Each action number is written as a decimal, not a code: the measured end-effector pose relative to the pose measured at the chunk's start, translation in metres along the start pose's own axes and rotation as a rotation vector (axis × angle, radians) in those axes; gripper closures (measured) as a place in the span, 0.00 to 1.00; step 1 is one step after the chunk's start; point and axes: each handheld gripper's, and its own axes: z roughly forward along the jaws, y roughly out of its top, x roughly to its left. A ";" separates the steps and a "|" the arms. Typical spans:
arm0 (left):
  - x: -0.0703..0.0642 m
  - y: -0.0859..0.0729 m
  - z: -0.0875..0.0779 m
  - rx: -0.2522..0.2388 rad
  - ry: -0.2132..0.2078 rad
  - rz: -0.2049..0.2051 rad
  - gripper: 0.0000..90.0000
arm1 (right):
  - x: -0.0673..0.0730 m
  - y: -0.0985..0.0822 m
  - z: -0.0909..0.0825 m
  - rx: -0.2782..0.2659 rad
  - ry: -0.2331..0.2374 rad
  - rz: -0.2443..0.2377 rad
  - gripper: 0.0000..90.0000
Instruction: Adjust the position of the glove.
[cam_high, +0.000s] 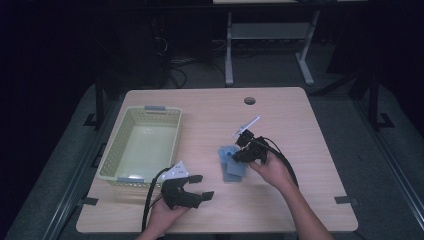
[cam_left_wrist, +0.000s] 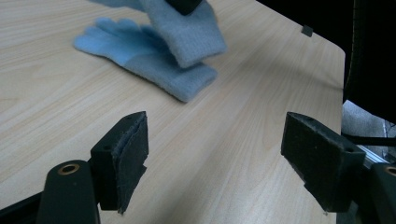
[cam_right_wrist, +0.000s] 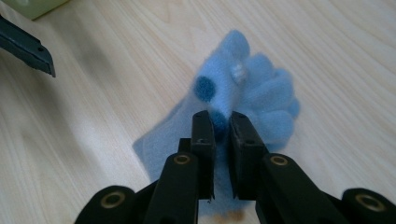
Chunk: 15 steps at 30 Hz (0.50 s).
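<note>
The right gripper (cam_right_wrist: 221, 122) pinches a light-blue knitted glove (cam_right_wrist: 243, 88) above the pale wooden table (cam_high: 300, 125); the left gripper (cam_high: 201, 186) gapes wide, dim room beyond.

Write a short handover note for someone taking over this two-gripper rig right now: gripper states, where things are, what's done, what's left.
Right gripper: shut on a light blue glove, lifting it off the table.
Left gripper: open, holding nothing, near the front edge.
Second blue glove: flat on the table, under the lifted one.
Basket: at the table's left, with no glove in it.
Done: first glove gripped.
Left: probably both gloves into the basket.
</note>
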 end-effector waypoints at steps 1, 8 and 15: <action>0.000 0.000 0.000 0.000 0.000 0.000 0.25 | 0.000 0.000 0.000 0.000 0.000 0.000 0.91; 0.001 0.000 -0.001 -0.001 0.002 -0.002 0.25 | 0.005 0.007 0.009 0.032 0.011 -0.046 0.90; 0.002 0.000 -0.002 -0.003 0.003 0.001 0.25 | 0.007 0.008 0.020 0.067 0.010 -0.067 0.88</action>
